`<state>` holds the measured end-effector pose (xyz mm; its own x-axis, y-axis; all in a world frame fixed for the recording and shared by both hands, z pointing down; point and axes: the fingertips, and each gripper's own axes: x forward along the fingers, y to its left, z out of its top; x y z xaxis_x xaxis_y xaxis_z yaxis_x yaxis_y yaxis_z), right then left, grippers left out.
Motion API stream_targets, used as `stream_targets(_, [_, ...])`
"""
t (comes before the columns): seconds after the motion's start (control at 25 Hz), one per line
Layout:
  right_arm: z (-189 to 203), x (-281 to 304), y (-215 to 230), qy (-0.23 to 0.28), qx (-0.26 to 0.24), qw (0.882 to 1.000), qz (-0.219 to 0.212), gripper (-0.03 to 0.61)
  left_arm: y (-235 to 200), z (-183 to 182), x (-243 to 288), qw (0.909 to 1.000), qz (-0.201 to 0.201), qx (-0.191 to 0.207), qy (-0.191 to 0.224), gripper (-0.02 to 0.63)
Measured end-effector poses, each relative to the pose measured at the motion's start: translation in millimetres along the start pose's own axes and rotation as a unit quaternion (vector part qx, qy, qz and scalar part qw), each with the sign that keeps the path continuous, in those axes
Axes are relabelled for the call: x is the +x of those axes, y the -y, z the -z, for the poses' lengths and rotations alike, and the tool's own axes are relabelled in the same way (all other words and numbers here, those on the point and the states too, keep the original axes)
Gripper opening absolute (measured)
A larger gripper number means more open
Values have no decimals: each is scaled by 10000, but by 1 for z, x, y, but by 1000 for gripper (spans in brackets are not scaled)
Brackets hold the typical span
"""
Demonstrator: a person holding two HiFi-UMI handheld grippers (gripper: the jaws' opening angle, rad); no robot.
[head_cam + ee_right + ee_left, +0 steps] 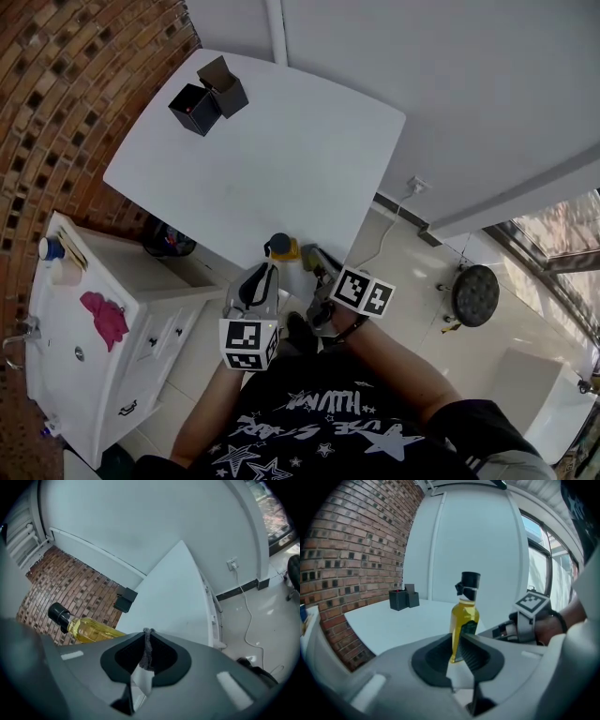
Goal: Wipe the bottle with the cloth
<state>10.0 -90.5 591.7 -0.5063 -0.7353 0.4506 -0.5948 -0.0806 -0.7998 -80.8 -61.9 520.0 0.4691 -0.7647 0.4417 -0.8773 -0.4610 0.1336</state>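
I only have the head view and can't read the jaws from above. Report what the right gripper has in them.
Observer: The right gripper is clamped on a thin fold of grey cloth.
Operator: Now give me the left one.
Observer: The left gripper has its jaws a narrow slit apart, pinching nothing.
Operator: Say where the bottle sits relative to it.
Observer: In the left gripper view the bottle stands upright just past the tips, in line with the slit.
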Motion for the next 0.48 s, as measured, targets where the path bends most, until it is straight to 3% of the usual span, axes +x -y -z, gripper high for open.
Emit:
stream_targets(0.28, [-32,-19,-1,283,-385,9988,-125,35,27,2,15,10000,-51,-50,-26,345])
stream_targets(0.48, [-44,-30,6,316,-528,9980,-121,35,14,-9,37,9964,-828,72,160,374])
